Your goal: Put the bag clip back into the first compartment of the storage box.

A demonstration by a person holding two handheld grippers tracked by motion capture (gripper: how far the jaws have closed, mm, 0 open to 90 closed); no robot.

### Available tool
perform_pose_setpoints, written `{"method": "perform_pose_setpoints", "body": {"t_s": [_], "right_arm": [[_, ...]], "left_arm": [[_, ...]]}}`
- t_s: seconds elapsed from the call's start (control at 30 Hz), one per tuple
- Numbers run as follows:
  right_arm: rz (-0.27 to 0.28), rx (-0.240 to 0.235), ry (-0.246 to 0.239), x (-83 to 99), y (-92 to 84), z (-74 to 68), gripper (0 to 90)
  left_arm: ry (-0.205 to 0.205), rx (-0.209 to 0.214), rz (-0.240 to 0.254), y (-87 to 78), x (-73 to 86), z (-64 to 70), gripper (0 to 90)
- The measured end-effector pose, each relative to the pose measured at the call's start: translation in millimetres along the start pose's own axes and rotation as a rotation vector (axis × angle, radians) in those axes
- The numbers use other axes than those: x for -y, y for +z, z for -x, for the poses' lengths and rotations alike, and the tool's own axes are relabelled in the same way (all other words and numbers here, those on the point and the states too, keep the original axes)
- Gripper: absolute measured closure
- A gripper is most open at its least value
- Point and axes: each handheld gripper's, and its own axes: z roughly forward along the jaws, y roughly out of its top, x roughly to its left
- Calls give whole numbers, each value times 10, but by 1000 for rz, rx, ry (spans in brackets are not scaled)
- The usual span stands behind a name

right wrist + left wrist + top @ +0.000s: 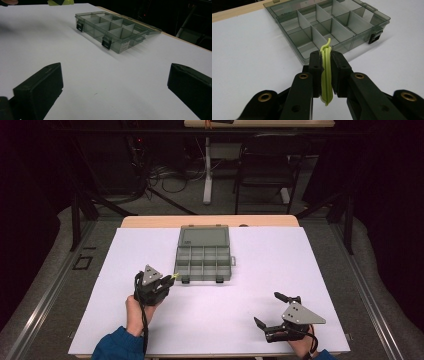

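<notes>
High view: left tongs (172, 277) hold a yellow-green band (174, 276) just beside the near-left corner of the open grey compartment box (204, 261), lid folded back, on the white worktop (225, 315). Right tongs (272, 309) rest well apart at the near right, jaws spread, nothing between them.

Left gripper view: tongs (326, 60) closed on the band (326, 75) — it stands upright between the pads, its curled tip above them. The box's (329, 25) compartments lie just ahead, apparently empty.

Right gripper view: jaws wide open over bare worktop (100, 75); box (112, 30) farther off.

Judgement: carrying step, band in transit to the box. Next move calls for advancing over a near compartment, lowering, then opening the tongs — the limp band may cling to a pad.
</notes>
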Motion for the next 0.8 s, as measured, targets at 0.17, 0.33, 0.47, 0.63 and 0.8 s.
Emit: {"method": "perform_pose_setpoints", "body": {"t_s": [0.17, 0.33, 0.47, 0.63, 0.8], "right_arm": [[0, 1, 0, 1, -1, 1, 0], [-2, -2, 2, 1, 3, -5, 0], [-1, 1, 2, 3, 1, 3, 0], [-3, -1, -1, 1, 4, 0, 0], [-4, 0, 5, 6, 2, 5, 0]], "left_arm": [[-4, -1, 7, 3, -25, -15, 798], [-5, -3, 14, 17, -54, -35, 798], [-6, -2, 17, 40, -80, -40, 798], [-6, -3, 22, 61, -107, -50, 798], [-7, -6, 31, 82, -143, -84, 798]]}}
